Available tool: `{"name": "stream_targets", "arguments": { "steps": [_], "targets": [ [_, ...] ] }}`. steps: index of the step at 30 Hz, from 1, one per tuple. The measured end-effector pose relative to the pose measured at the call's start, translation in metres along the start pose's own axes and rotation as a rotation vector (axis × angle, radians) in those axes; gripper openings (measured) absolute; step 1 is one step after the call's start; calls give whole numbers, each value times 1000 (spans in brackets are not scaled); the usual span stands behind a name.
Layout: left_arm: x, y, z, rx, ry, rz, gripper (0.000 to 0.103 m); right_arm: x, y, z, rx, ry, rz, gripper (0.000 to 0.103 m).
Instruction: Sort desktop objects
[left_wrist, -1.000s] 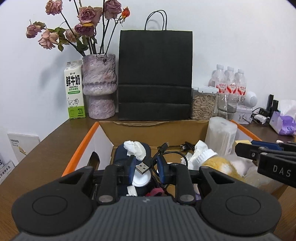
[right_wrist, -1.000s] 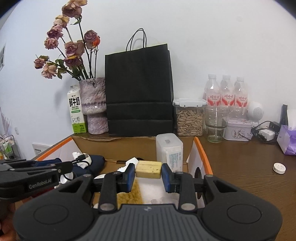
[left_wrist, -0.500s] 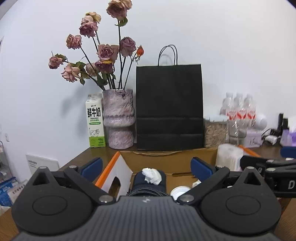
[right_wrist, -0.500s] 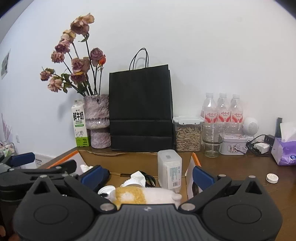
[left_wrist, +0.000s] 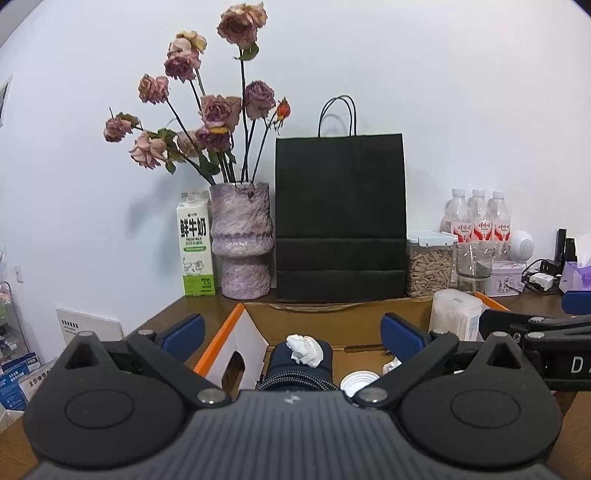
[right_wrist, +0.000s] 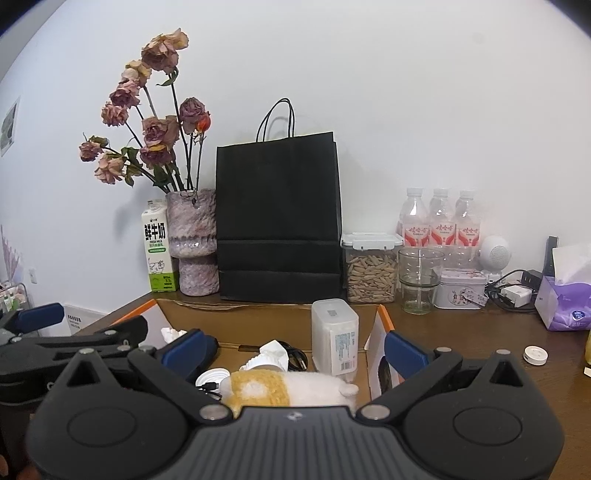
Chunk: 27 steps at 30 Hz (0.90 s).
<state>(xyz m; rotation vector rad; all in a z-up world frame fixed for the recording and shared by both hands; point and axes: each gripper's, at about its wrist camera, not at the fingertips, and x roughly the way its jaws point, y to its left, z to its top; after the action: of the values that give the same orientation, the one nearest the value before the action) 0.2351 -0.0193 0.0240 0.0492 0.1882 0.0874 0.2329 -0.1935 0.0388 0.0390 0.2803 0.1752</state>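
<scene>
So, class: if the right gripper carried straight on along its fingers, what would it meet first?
Probably the white plastic container standing in the cardboard box. The open right gripper points slightly downward over the plush toy, so depth is uncertain.

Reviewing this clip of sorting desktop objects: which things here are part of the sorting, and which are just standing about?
Part of the job:
- cardboard box
- plush toy
- white plastic container
- crumpled tissue
- dark pouch
- black cable
- left gripper, right gripper, both open

Just standing about:
- black paper bag
- vase
- milk carton
- water bottles
- tissue box
</scene>
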Motion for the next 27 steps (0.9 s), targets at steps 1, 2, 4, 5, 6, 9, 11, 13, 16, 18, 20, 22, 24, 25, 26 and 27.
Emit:
{"name": "stream_targets", "arguments": {
  "steps": [1, 2, 4, 5, 6, 9, 11, 13, 16, 18, 20, 22, 24, 25, 26, 27],
  "targets": [
    [-3, 0, 1, 2, -5, 2, 103, -2, 0, 1, 0, 3, 1, 103],
    [-6, 1, 2, 3, -8, 2, 103, -5, 1, 3, -1, 6, 2, 103],
    [-15, 3, 6, -2, -11, -9, 103, -15, 3, 6, 2, 12, 5, 103],
    [-20, 4, 7, -6, -4, -16, 103, -20, 4, 7, 4, 15, 7, 103],
    [-25, 6, 9, -10, 8, -23, 103, -26, 5, 8, 4, 19, 8, 103],
    [-41, 10, 11, -15, 36, -39, 103, -45, 10, 8, 2, 30, 5, 103],
    [-53, 12, 11, -12, 59, -47, 103, -59, 13, 7, 0, 35, 5, 103],
    [-65, 14, 9, -9, 73, -52, 103, -73, 17, 3, 2, 43, 8, 103],
    [-86, 19, 4, -1, 90, -56, 103, -94, 23, -3, -3, 46, 13, 103],
    [-99, 21, 0, 1, 104, -52, 103, -108, 28, -9, -6, 51, 14, 103],
    [-111, 23, -5, 1, 117, -51, 103, -119, 30, -14, -2, 60, 17, 103],
    [-122, 25, -9, 3, 124, -52, 103, -131, 33, -20, 1, 67, 19, 103],
    [-132, 25, -14, 9, 134, -48, 103, -142, 35, -27, 2, 77, 18, 103],
    [-137, 26, -16, 11, 141, -44, 103, -145, 36, -29, 1, 82, 19, 103],
    [-142, 26, -19, 14, 146, -42, 103, -150, 37, -32, 0, 88, 19, 103],
    [-146, 26, -21, 15, 150, -40, 103, -155, 38, -35, -1, 94, 19, 103]
  ]
}}
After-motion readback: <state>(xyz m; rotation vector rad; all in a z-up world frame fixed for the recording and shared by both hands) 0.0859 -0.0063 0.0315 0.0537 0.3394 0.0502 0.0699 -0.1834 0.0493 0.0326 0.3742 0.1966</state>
